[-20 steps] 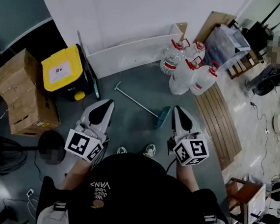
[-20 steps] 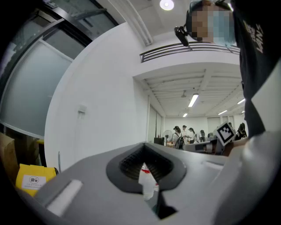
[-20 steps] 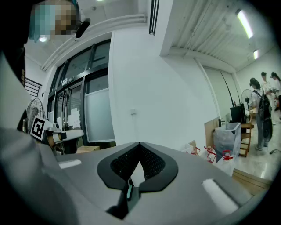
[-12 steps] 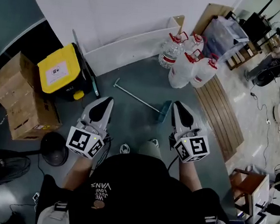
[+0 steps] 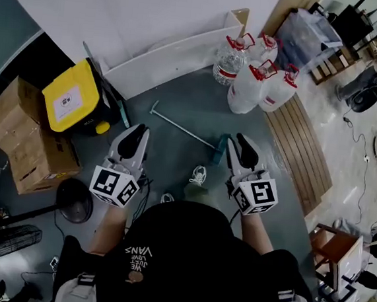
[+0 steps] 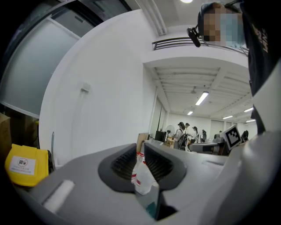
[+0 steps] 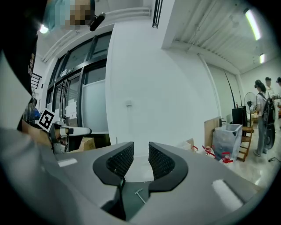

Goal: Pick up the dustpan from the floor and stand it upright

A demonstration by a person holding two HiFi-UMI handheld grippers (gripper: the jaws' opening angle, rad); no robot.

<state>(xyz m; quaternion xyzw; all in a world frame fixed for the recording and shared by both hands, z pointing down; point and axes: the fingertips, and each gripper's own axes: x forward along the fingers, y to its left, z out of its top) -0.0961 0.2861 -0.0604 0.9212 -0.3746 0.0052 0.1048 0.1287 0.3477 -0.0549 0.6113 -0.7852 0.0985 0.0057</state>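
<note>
The dustpan [image 5: 220,149] lies flat on the grey-green floor, its teal pan just ahead of my right gripper [image 5: 241,145] and its long metal handle [image 5: 181,128] running up-left. The right gripper is held level above it, jaws apart with nothing between them; its own view shows the handle [image 7: 139,194] low down under the jaws of the right gripper [image 7: 141,159]. My left gripper [image 5: 135,137] hovers to the left of the handle, shut and empty. In the left gripper view, the left gripper [image 6: 140,154] points toward water bottles [image 6: 141,176].
Several large water bottles [image 5: 252,80] stand ahead to the right beside a slatted wooden board [image 5: 300,158]. A yellow-lidded bin [image 5: 67,97] and cardboard boxes [image 5: 24,139] sit at the left. A white panel [image 5: 174,56] leans on the wall. A shoe [image 5: 199,175] steps forward.
The person has stepped forward: one shoe now shows further ahead between the grippers, and both grippers sit closer to the dustpan. The dustpan has not moved on the floor.
</note>
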